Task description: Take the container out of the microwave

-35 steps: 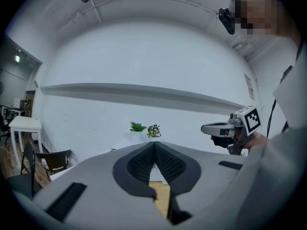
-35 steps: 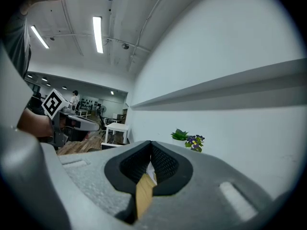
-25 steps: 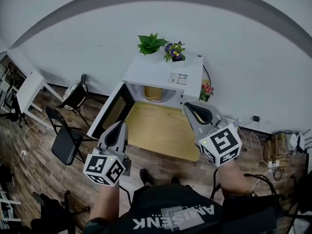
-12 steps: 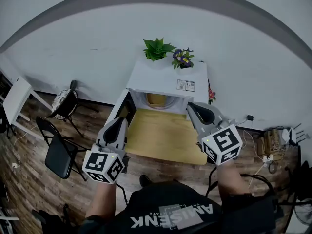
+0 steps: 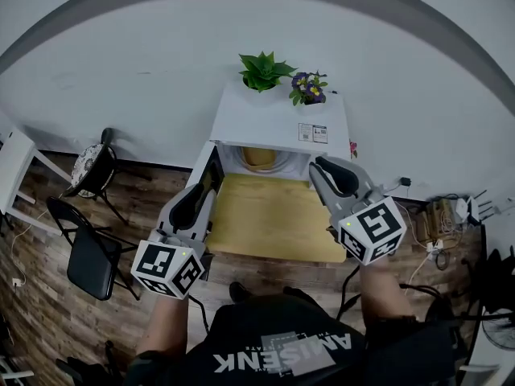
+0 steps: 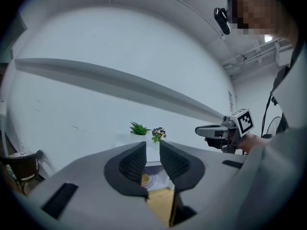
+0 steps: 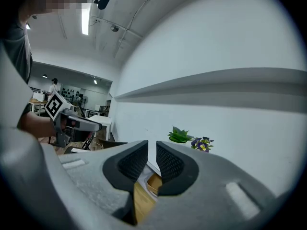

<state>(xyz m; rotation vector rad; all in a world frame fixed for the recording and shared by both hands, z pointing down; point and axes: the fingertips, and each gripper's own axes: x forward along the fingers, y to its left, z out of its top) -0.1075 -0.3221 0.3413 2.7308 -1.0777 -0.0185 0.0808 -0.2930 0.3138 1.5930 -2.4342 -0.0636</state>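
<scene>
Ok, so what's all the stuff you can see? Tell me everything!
microwave: one, white, in the middle, open
container: one, tan, inside the microwave
table: one, light wood, in front of the microwave
leafy plant: one, green, on top of the microwave
flower pot: one, purple flowers, beside the leafy plant
chairs: two, black, far left
cables: a tangle, dark, far right
left claw: one, grey, opening, nothing between its jaws, aimed at the microwave
right claw: one, grey, opening, nothing between its jaws, aimed at the microwave
</scene>
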